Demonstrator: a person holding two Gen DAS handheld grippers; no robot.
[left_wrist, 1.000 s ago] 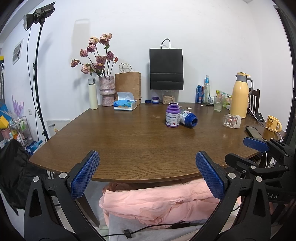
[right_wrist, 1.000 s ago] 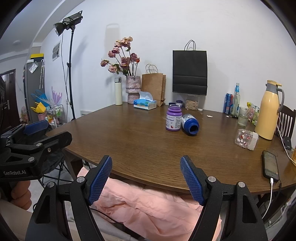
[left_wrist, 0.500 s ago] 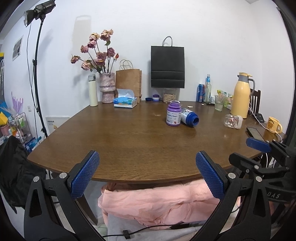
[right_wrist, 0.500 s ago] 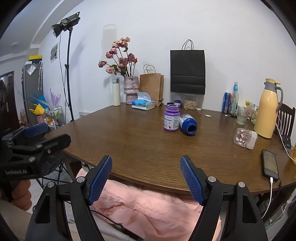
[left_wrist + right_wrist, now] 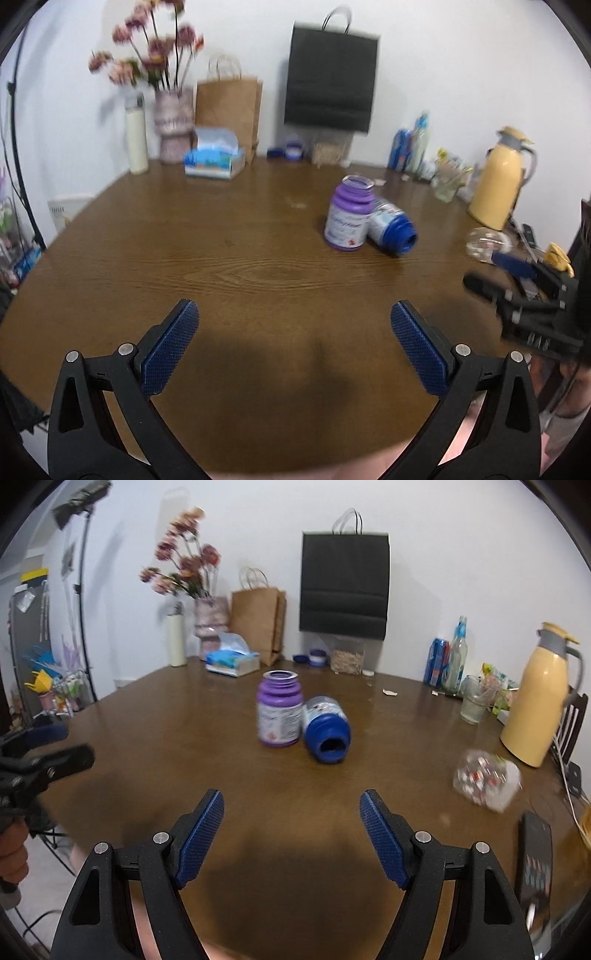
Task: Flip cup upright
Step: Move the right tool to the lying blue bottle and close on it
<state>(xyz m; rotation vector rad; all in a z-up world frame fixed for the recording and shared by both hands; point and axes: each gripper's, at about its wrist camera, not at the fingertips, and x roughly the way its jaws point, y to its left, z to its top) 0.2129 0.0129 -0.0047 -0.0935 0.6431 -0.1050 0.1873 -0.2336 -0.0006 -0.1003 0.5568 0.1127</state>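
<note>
A blue cup-like container (image 5: 325,729) lies on its side on the brown table (image 5: 207,738), its open mouth facing me; it also shows in the left wrist view (image 5: 392,226). It touches an upright purple container (image 5: 279,709) (image 5: 348,219) on its left. My right gripper (image 5: 291,823) hovers open over the table's near part, well short of the blue cup, with nothing between its fingers. My left gripper (image 5: 294,338) is open too, empty, and left of and nearer than both containers. Each gripper appears at the edge of the other's view.
A clear plastic packet (image 5: 485,782) and a phone (image 5: 533,864) lie at the right. A yellow thermos (image 5: 537,698), glass (image 5: 474,701), bottles, tissue box (image 5: 232,661), flower vase (image 5: 210,620) and paper bags line the far edge. A light stand (image 5: 83,590) is left.
Both grippers have moved forward over the table and now look down on it more. The containers appear closer and larger. Both grippers stayed open.
</note>
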